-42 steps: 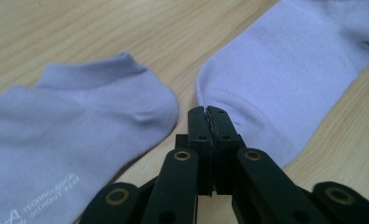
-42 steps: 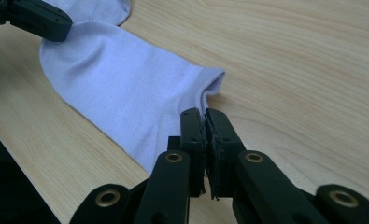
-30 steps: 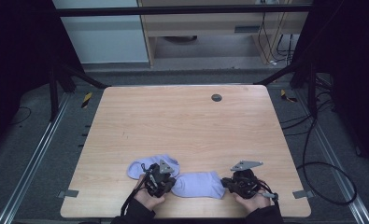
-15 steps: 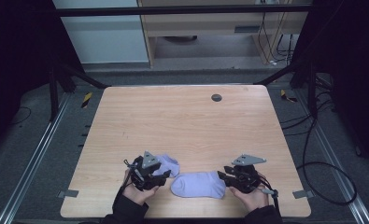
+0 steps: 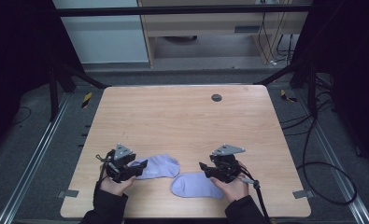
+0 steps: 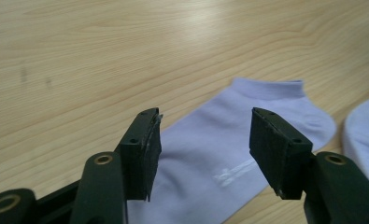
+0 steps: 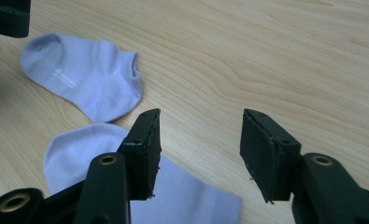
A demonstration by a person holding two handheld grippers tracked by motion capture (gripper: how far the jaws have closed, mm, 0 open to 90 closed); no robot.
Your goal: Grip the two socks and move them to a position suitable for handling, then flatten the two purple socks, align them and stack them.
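Wooden surface (image 5: 182, 116) carries two socks lying flat near its front edge, the left sock (image 5: 156, 166) just beside the right sock (image 5: 194, 185). Left gripper (image 5: 142, 165) and right gripper (image 5: 204, 167) have just been opening their fingers, wide and holding nothing. A low regrasp could bunch the fabric or drag one sock onto the other.

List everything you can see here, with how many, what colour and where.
Socks: 2, pale lilac, flat on the near part of the table; left sock by the left gripper, right sock by the right gripper, a little nearer the person.
Table: 1, light wood, centre.
Round disc: 1, dark, far side of the table.
Tape strips: 2, yellow and black, on the floor, one left and one right of the table.
Cable: black, on the floor at right.
Left gripper: 1, black, jaws open over the left sock.
Right gripper: 1, black, jaws open above the right sock's edge.
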